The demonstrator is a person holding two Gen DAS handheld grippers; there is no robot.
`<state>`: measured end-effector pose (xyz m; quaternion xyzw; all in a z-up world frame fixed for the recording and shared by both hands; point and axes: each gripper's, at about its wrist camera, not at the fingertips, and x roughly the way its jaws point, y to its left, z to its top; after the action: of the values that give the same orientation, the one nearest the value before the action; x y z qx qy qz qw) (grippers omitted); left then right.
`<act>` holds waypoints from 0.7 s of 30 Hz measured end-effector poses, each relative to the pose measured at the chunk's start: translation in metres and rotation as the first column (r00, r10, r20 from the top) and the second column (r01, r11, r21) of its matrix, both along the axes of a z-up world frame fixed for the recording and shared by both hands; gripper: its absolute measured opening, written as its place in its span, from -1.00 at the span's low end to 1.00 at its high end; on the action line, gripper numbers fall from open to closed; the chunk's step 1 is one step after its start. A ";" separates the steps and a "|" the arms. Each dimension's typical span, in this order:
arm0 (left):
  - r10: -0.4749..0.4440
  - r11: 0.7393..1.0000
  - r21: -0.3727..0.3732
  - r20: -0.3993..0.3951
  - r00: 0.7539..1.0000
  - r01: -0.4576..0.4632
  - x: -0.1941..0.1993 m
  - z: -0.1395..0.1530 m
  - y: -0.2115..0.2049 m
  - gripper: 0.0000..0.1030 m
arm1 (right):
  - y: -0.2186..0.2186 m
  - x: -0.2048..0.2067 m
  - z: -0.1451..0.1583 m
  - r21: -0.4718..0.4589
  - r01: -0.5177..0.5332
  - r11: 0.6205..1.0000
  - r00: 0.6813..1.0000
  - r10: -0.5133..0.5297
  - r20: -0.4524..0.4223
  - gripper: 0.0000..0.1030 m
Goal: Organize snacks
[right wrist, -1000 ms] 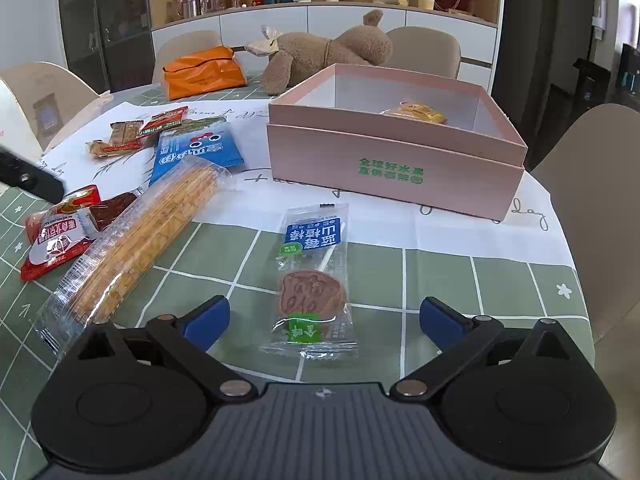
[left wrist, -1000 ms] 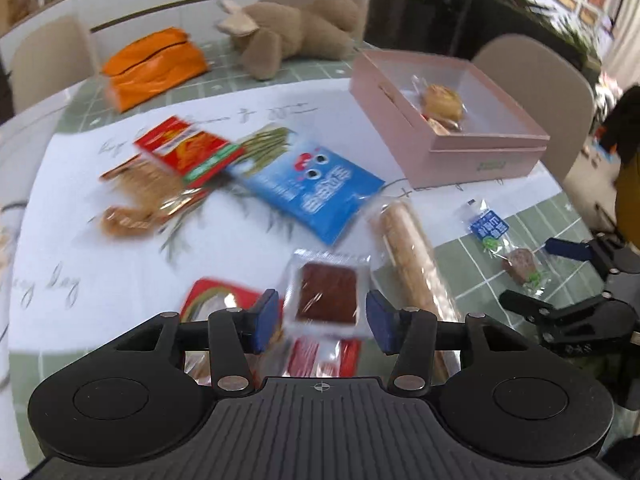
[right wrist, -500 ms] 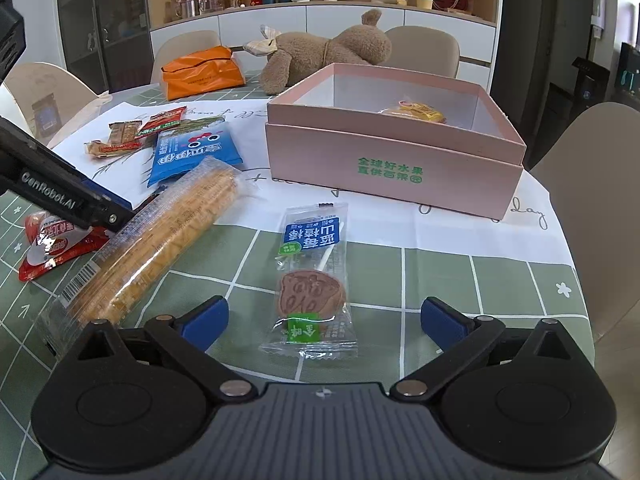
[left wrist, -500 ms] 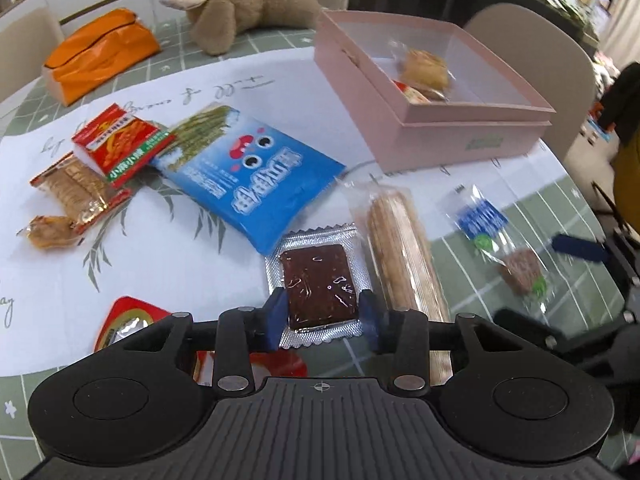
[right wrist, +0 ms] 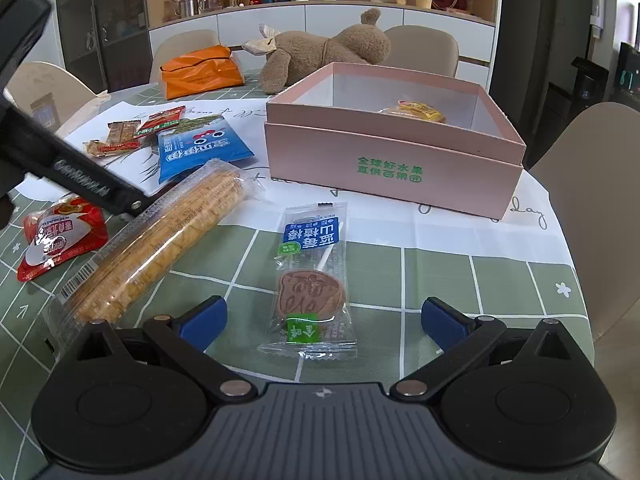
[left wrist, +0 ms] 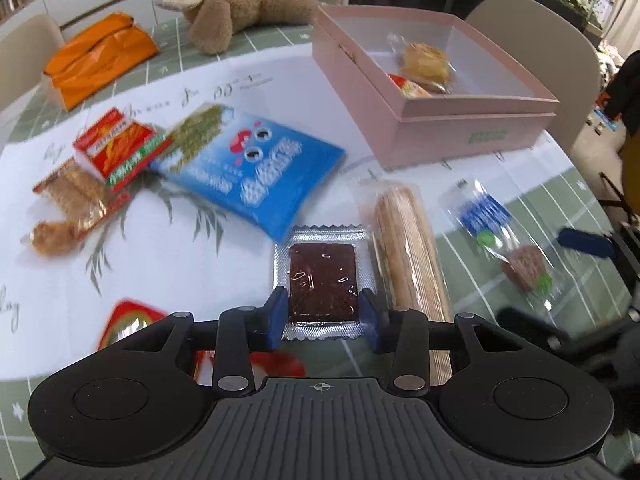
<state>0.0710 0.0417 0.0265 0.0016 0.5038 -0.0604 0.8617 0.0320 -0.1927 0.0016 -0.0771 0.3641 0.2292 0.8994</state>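
Note:
My left gripper [left wrist: 323, 318] is shut on a silver foil packet with a dark brown slab [left wrist: 323, 280]; its blue pads press the packet's two sides low over the table. A long biscuit tube [left wrist: 408, 248] lies just right of it. The open pink box [left wrist: 440, 128] at the back right holds a yellow cake [left wrist: 426, 62] and a red-wrapped snack. My right gripper [right wrist: 324, 320] stands open above a clear lollipop packet [right wrist: 310, 280], not touching it. The box [right wrist: 392, 160] lies beyond it.
A blue snack bag [left wrist: 256, 172], a red carton [left wrist: 120, 148] and small biscuit packs [left wrist: 72, 200] lie at the left. A red pouch [right wrist: 60, 236] sits near the front edge. An orange bag [left wrist: 100, 60] and a plush bear [left wrist: 256, 0] are at the back; chairs ring the table.
My left gripper came forward and down over the foil packet and its jaws closed on the packet's sides. The right gripper stayed where it was, still open.

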 end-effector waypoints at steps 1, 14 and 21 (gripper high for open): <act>-0.006 1.000 -0.013 -0.006 1.000 0.006 -0.003 0.000 0.001 -0.16 | 0.000 0.000 0.000 0.000 0.000 1.000 1.000 0.000 0.000 0.99; 0.049 0.997 -0.054 0.020 0.999 -0.048 -0.002 0.008 0.003 -0.18 | 0.000 0.000 0.000 0.001 -0.001 1.000 1.000 0.001 0.000 1.00; 0.021 1.000 0.001 0.011 1.000 -0.021 0.014 -0.001 -0.006 -0.17 | 0.000 0.000 0.000 0.000 -0.002 1.000 1.000 0.002 -0.001 1.00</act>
<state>0.0849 0.0358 0.0257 -0.0029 0.4990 -0.0509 0.8651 0.0323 -0.1930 0.0011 -0.0771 0.3644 0.2301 0.8991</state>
